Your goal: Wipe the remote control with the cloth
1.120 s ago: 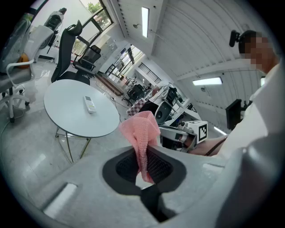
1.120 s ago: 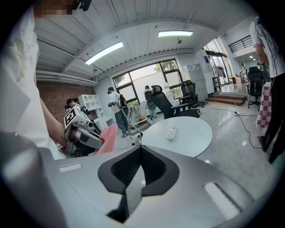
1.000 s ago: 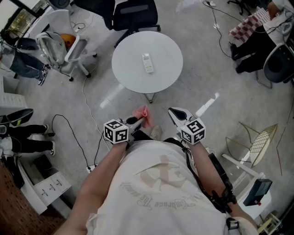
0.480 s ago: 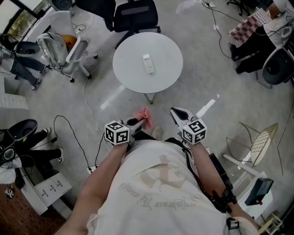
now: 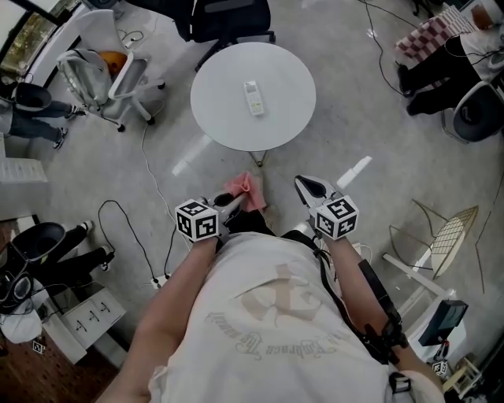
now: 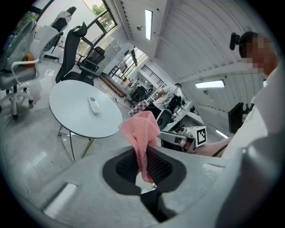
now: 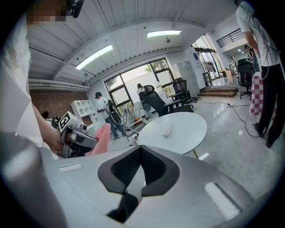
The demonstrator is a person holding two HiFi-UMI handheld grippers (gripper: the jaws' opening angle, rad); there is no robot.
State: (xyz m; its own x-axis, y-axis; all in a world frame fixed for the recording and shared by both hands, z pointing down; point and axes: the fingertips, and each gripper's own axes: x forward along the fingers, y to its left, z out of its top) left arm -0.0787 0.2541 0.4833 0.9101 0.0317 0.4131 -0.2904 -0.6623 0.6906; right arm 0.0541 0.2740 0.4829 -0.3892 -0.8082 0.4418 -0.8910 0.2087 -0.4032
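A white remote control lies near the middle of a round white table ahead of me; it also shows as the remote in the left gripper view and the remote in the right gripper view. My left gripper is shut on a pink cloth, which bunches up above the jaws as the cloth. My right gripper is shut with nothing in it. Both grippers hang over the floor, short of the table's near edge.
A black office chair stands behind the table, and a white chair to its left. Cables run across the grey floor. A wire basket and a person's legs are at the right.
The table and remote have shifted slightly up in the head view. Both grippers keep their hold and stay close to the body.
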